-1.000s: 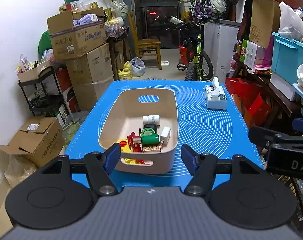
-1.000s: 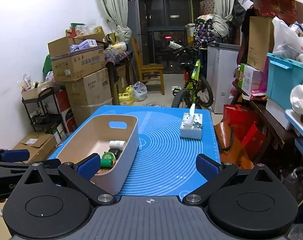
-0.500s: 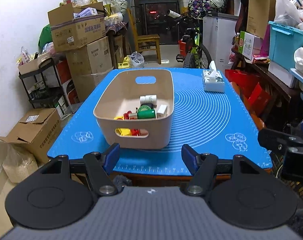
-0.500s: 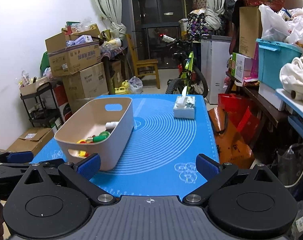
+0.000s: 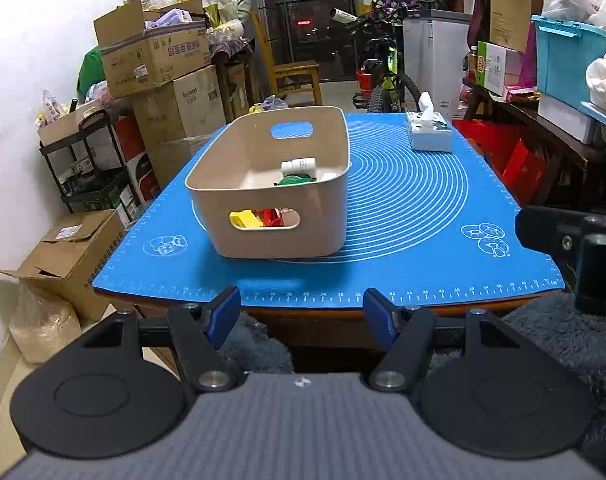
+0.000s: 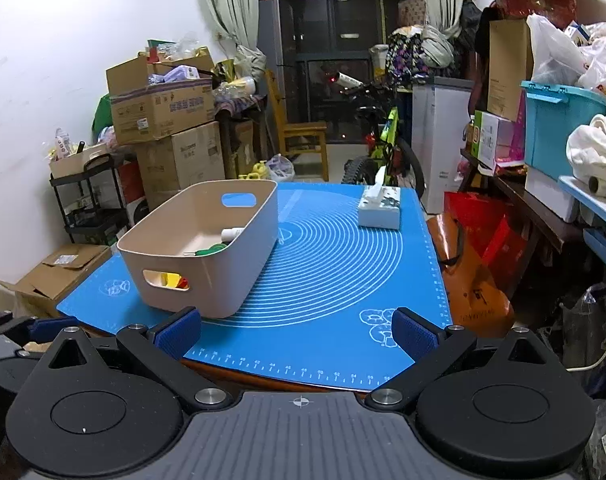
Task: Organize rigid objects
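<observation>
Fingers (image 5: 223,312) apart, bin (image 5: 271,184) beyond

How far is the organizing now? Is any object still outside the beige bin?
Done: small items, including a white bottle, lie in the beige bin. In hand: nothing; the left claw and right claw are open, empty, off the blue mat. Left: only a tissue box stands outside.
</observation>
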{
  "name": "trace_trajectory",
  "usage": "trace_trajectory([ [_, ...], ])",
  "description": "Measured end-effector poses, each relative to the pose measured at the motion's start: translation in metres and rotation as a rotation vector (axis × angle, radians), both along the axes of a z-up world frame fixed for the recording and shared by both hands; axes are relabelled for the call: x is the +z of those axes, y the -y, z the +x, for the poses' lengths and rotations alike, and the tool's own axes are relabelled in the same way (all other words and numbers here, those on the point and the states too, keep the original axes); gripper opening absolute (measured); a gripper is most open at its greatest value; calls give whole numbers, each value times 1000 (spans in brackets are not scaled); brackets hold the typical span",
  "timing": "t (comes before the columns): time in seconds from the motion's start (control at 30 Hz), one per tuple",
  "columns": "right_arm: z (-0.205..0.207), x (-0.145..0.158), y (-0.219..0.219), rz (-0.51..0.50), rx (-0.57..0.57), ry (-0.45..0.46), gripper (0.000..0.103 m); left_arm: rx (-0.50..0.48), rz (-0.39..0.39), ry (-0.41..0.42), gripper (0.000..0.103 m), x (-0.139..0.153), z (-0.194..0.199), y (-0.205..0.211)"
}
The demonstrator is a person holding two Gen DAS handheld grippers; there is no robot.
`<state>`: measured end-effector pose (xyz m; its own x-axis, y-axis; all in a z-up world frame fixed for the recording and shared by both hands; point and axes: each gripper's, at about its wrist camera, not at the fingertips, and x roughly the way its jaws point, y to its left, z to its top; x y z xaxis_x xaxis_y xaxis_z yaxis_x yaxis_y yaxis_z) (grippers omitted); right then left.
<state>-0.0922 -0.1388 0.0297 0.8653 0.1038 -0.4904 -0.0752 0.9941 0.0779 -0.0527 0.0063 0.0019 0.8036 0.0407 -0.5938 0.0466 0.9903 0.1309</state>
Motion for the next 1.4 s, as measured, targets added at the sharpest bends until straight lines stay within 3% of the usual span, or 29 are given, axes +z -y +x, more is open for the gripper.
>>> trace_trajectory([
  [1.4, 5, -13, -4, -30, 7, -17, 100, -18, -49, 2, 69, -5, 0, -5],
])
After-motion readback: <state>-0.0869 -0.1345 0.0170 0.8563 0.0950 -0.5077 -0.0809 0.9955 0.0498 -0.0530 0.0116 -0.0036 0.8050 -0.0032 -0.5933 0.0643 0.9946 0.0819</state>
